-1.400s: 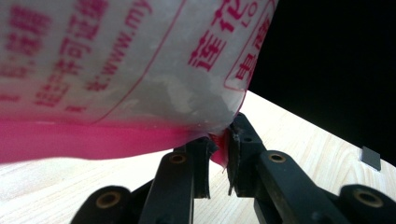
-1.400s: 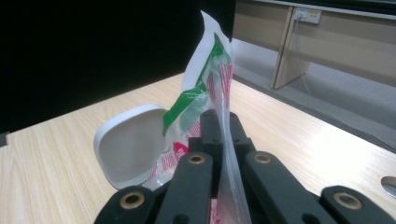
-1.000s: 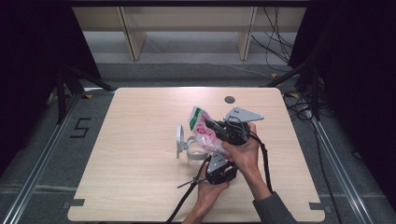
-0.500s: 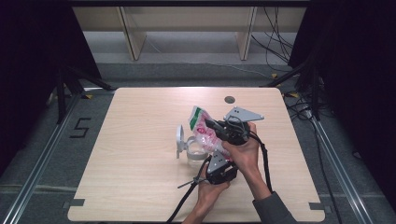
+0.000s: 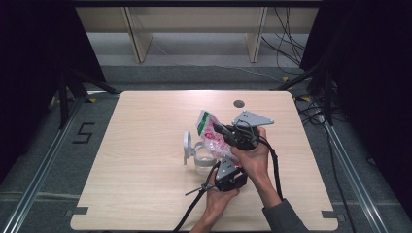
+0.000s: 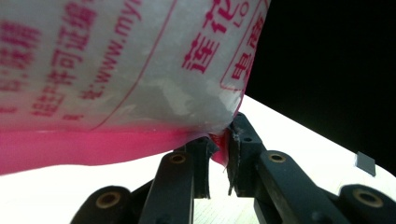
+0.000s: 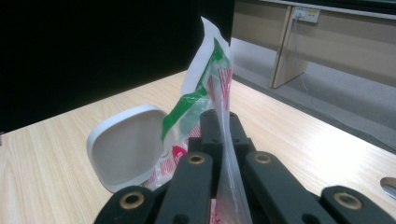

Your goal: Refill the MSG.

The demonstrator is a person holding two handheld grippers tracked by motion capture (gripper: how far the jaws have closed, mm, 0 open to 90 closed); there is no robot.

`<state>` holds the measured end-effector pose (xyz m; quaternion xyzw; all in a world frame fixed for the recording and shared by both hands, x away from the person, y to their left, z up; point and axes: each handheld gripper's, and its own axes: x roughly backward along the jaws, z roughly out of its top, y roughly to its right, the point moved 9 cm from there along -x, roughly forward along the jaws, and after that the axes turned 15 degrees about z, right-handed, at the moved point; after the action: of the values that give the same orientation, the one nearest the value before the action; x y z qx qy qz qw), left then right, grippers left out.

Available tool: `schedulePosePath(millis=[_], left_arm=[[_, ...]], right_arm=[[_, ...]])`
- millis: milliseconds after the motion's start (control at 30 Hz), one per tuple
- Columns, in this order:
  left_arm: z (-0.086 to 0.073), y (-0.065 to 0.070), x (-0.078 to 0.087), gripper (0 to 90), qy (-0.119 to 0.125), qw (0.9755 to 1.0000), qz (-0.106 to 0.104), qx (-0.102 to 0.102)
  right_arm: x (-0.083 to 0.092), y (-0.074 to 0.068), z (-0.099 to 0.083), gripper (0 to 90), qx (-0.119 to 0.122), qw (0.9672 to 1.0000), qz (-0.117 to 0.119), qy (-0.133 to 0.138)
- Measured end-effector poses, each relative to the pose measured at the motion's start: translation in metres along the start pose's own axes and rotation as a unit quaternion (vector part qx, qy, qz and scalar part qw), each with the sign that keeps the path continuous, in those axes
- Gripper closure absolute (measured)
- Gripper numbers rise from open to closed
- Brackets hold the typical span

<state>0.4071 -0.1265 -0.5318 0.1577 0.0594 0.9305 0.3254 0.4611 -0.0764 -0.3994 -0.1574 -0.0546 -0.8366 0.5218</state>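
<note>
A plastic bag (image 5: 210, 128) printed in pink and green is held tilted over a clear container (image 5: 204, 160) whose white lid (image 5: 187, 145) stands open beside it. My right gripper (image 5: 222, 131) is shut on the bag's upper edge (image 7: 211, 79), the film pinched between its jaws (image 7: 225, 128). From below, my left gripper (image 5: 219, 159) is shut on the bag's pink bottom corner (image 6: 223, 150). The bag's printed face (image 6: 116, 65) hangs close in front of the left gripper view. The white lid (image 7: 125, 151) stands behind the bag in the right gripper view.
The light wooden table (image 5: 145, 184) has a small dark round disc (image 5: 238, 103) near its far edge, seen also as a disc (image 7: 388, 185) at the right. Cables trail from both grippers toward the table's near edge. Shelving legs stand on the floor beyond.
</note>
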Motion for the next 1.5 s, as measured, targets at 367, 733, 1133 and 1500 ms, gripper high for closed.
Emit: schedulePosePath(millis=[367,733,1133,1500], left_arm=[[0.0014,0.0002,0.0007,79.8,0.002,1.0000,0.001,0.000],[0.0051,0.0007,0.0017,79.8,0.009,0.9999,0.001,0.005],[0.0052,0.0003,0.0005,79.8,0.009,0.9999,0.000,0.005],[0.0064,0.0004,-0.0003,79.8,0.010,0.9999,0.002,0.002]], right_arm=[[-0.0014,-0.0021,-0.0001,90.0,-0.012,0.9999,0.002,-0.002],[-0.0025,-0.0044,0.0041,90.0,-0.006,0.9999,0.011,0.002],[-0.0027,-0.0026,0.0033,90.0,-0.006,1.0000,0.005,-0.003],[-0.0050,-0.0024,0.0045,90.0,-0.003,0.9999,0.010,0.000]])
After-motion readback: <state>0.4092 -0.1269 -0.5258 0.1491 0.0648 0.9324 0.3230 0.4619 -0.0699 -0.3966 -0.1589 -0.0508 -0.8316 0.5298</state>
